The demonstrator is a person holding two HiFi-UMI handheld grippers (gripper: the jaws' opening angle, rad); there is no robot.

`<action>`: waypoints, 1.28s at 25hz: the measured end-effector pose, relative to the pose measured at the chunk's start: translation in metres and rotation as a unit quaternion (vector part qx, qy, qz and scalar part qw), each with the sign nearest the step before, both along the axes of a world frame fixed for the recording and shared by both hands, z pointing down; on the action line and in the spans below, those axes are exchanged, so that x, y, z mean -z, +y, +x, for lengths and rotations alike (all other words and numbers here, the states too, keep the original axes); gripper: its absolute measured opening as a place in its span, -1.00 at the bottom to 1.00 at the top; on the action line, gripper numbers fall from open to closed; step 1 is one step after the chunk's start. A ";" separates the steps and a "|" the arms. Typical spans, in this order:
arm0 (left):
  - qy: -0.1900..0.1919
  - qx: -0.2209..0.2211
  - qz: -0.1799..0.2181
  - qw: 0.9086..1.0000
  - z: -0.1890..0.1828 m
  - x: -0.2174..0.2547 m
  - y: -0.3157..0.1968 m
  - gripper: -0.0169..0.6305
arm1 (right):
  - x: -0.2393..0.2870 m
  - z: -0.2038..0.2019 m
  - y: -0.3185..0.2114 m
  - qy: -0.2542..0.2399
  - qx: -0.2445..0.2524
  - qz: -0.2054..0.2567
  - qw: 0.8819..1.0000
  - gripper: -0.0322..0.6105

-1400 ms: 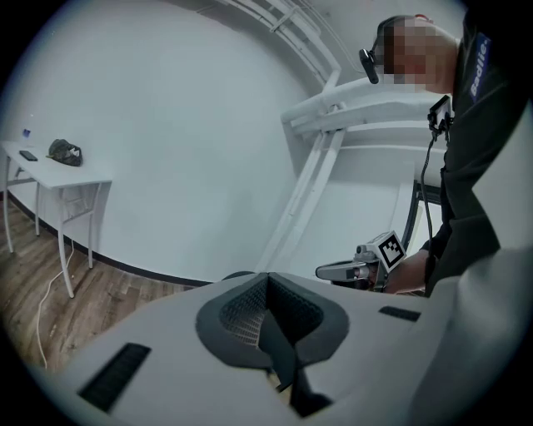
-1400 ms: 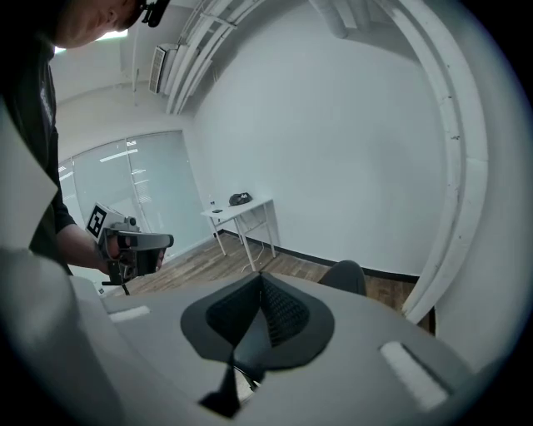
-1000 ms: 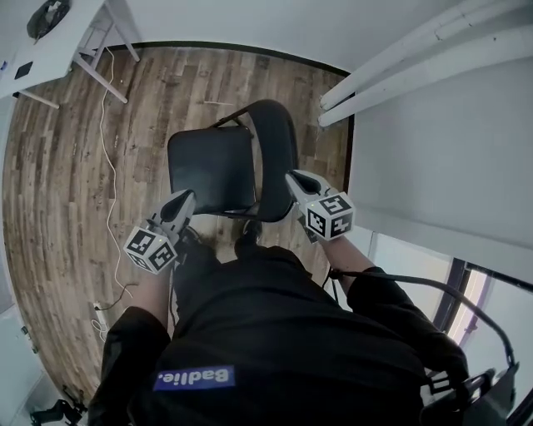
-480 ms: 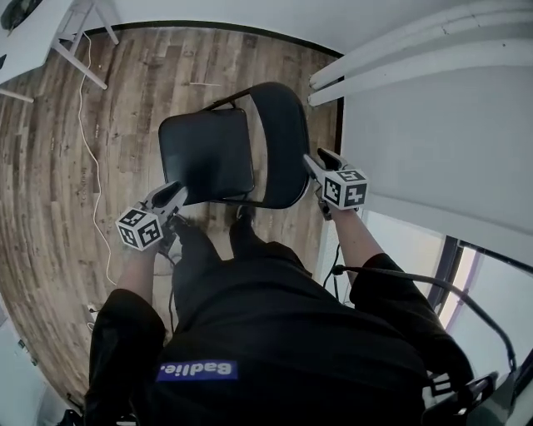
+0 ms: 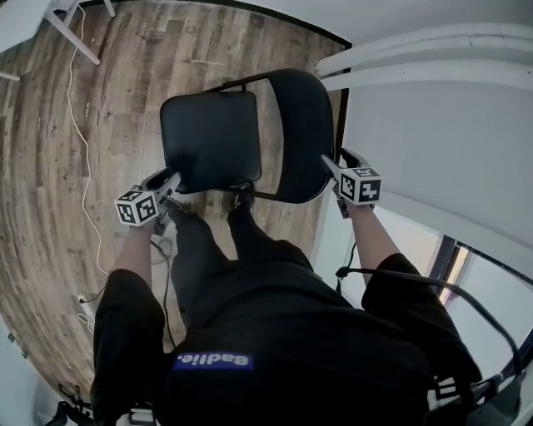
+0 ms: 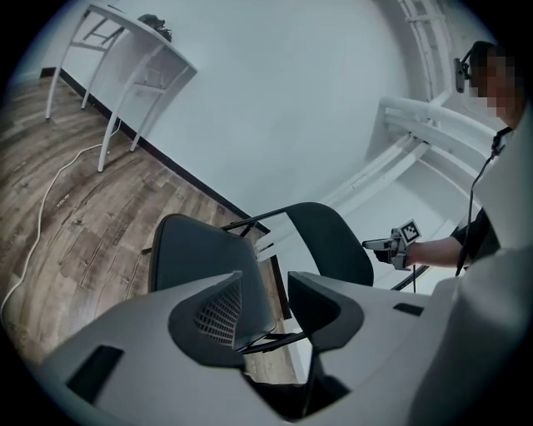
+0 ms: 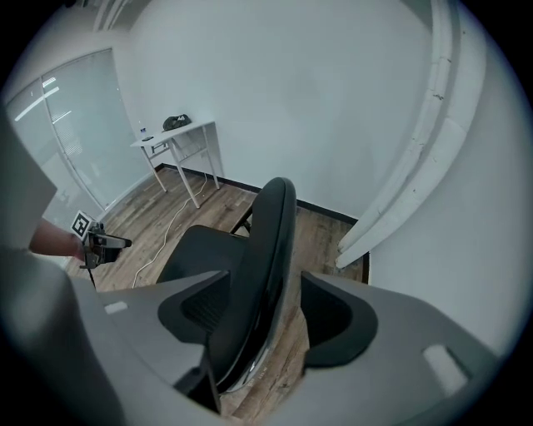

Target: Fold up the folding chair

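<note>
The black folding chair stands unfolded on the wood floor, with its seat level and its backrest upright. My left gripper is at the seat's near left corner. In the left gripper view its jaws have just been opening, and the seat's corner and a thin frame bar sit between them, with the right pad clear of them. My right gripper is at the backrest's near edge. Its jaws have also just been opening, and the backrest stands between them with a gap on the right side.
A white table stands at the far left, and a white cable trails across the floor. A white wall with slanted pipes runs close along the chair's right. The person's legs are just behind the chair.
Both grippers have sunk lower beside the chair, the left one further. The left has come in to the seat's corner, the right to the backrest's edge. The chair has not folded.
</note>
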State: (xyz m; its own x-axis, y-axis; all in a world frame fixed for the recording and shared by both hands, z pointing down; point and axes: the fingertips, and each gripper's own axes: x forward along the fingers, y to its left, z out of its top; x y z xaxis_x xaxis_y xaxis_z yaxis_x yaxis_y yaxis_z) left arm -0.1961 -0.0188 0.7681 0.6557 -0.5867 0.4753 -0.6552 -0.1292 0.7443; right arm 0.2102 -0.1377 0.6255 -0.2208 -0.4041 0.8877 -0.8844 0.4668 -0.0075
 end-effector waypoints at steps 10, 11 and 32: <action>0.010 0.027 -0.054 0.998 -0.048 -0.113 0.006 -0.31 | -0.041 0.002 -0.014 -0.015 -0.028 -0.015 0.999 -0.03; 0.008 0.019 -0.059 0.998 -0.051 -0.123 0.007 -0.30 | -0.043 0.000 -0.013 -0.007 -0.018 -0.014 1.000 -0.01; 0.104 -0.026 -0.133 0.985 -0.053 -0.288 -0.029 -0.12 | -0.081 -0.010 -0.028 -0.042 -0.004 -0.046 0.998 0.12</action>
